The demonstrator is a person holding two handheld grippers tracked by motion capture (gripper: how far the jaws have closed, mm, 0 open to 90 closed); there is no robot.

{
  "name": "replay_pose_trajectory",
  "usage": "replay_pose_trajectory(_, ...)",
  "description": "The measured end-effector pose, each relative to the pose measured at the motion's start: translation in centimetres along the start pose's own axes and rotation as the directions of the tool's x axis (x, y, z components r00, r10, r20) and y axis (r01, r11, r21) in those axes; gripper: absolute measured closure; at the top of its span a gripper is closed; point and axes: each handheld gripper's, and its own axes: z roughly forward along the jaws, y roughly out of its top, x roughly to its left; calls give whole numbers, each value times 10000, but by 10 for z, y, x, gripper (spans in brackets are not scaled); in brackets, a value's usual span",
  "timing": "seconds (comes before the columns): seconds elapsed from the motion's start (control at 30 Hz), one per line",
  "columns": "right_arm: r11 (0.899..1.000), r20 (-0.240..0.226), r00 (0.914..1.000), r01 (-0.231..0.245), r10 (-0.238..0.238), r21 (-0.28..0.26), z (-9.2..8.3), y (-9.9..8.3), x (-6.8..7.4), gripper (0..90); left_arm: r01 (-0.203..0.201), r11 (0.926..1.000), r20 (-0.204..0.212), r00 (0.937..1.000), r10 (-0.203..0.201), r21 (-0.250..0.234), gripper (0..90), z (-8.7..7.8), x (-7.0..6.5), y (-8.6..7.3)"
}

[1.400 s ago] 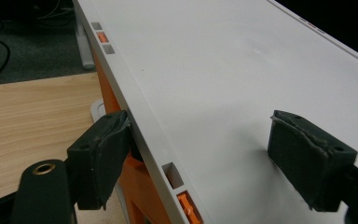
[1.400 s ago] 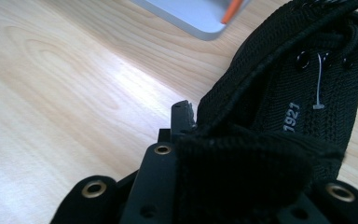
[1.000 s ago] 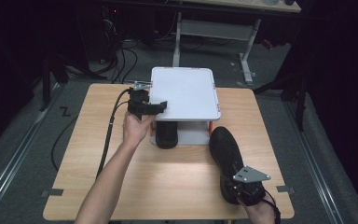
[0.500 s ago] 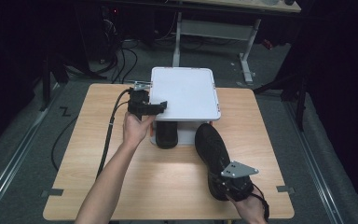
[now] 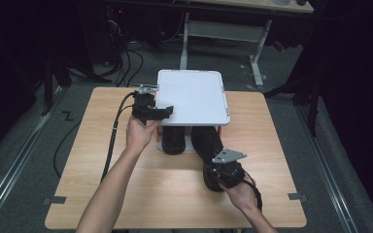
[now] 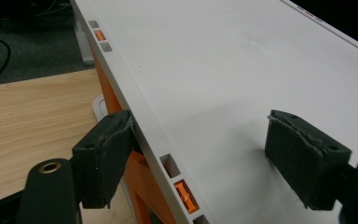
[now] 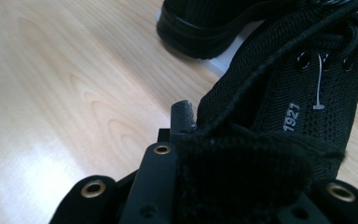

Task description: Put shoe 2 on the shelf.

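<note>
A white lid [image 5: 194, 97] tops a small orange-framed rack [image 6: 137, 186] at the back of the table. My left gripper [image 5: 158, 112] stands open at the lid's front left corner. One pad [image 6: 105, 154] touches the lid's rim [image 6: 135, 107] and the other pad [image 6: 303, 158] hovers over the lid's top. My right gripper [image 5: 221, 167] is shut on the collar of a black knit shoe [image 5: 206, 141], whose toe reaches under the lid. In the right gripper view one fingertip [image 7: 182, 114] shows beside the shoe's tongue [image 7: 284, 98]. A second black shoe [image 5: 174, 138] stands under the lid.
The rack has a white base [image 7: 233, 53] on which the second shoe [image 7: 205, 23] rests. The wooden table [image 5: 102, 184] has bare room at the left and front. A black cable [image 5: 114, 141] trails from the left gripper. Dark floor and desk legs lie beyond.
My right gripper has carried the black shoe left and toward the rack, so its toe is now under the lid beside the other shoe. The left gripper has stayed in place.
</note>
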Motion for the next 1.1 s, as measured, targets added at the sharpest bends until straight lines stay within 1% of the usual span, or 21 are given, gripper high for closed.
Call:
replay_pose_trajectory(0.07, 9999, 114, 9999, -53, 52, 141, 7, 5, -2, 840, 0, 10000, 17, 10000, 0, -12, 235, 0, 0, 0)
replay_pose_trajectory(0.27, 9989, 155, 9995, -291, 285, 366, 28, 14, -11, 839, 58, 10000, 34, 10000, -58, -64, 235, 0, 0, 0)
replay_pose_trajectory(0.33, 9979, 97, 9989, -461, 457, 445, 35, 16, -14, 839, 52, 10000, 33, 10000, -51, -47, 235, 0, 0, 0)
replay_pose_trajectory(0.37, 9979, 97, 9989, -461, 457, 445, 35, 16, -14, 839, -20, 10000, 60, 10000, 20, 10, 235, 0, 1, 0)
replay_pose_trajectory(0.43, 9979, 248, 9989, -417, 406, 488, 41, 18, -14, 839, 9, 10000, 43, 10000, -9, -7, 236, 0, 0, 0)
replay_pose_trajectory(0.5, 9979, 294, 9987, -440, 426, 479, 46, 22, -17, 839, -3, 10000, 37, 10000, 3, -1, 236, 0, 1, 0)
replay_pose_trajectory(0.53, 9973, 360, 9980, -540, 523, 491, 48, 24, -17, 838, -2, 10000, 38, 10000, 2, 0, 237, 0, 1, 0)
replay_pose_trajectory(0.57, 9972, 436, 9976, -555, 533, 508, 53, 28, -20, 838, 6, 10000, 26, 10000, -6, 10, 237, 0, 0, 0)
replay_pose_trajectory(0.6, 9972, 436, 9976, -555, 533, 508, 53, 28, -20, 838, 6, 10000, 26, 10000, -6, 10, 238, 0, 0, 0)
replay_pose_trajectory(0.77, 9961, 632, 9961, -657, 619, 585, 65, 35, -24, 836, -5, 10000, 32, 10000, 5, 27, 239, -1, 1, 0)
replay_pose_trajectory(0.8, 9959, 692, 9953, -723, 684, 542, 70, 37, -26, 836, -9, 10000, 35, 10000, 9, 22, 239, -1, 1, 0)
replay_pose_trajectory(0.83, 9959, 692, 9953, -723, 684, 542, 70, 37, -26, 836, -4, 10000, 52, 10000, 4, 12, 239, -1, 1, 0)
replay_pose_trajectory(0.9, 9954, 784, 9944, -759, 712, 589, 75, 42, -30, 834, -8, 10000, 65, 10000, 8, 10, 238, -1, 1, 0)
replay_pose_trajectory(0.97, 9946, 829, 9934, -847, 795, 606, 79, 43, -32, 832, -40, 10000, 78, 10000, 40, 14, 239, -1, 1, -1)
replay_pose_trajectory(1.0, 9946, 829, 9934, -847, 795, 606, 79, 43, -32, 832, 7, 10000, 79, 10000, -6, -30, 239, -1, 1, -1)
replay_pose_trajectory(1.1, 9944, 960, 9921, -870, 810, 606, 86, 45, -34, 831, -18, 10000, 80, 10000, 18, -1, 240, -1, 1, -1)
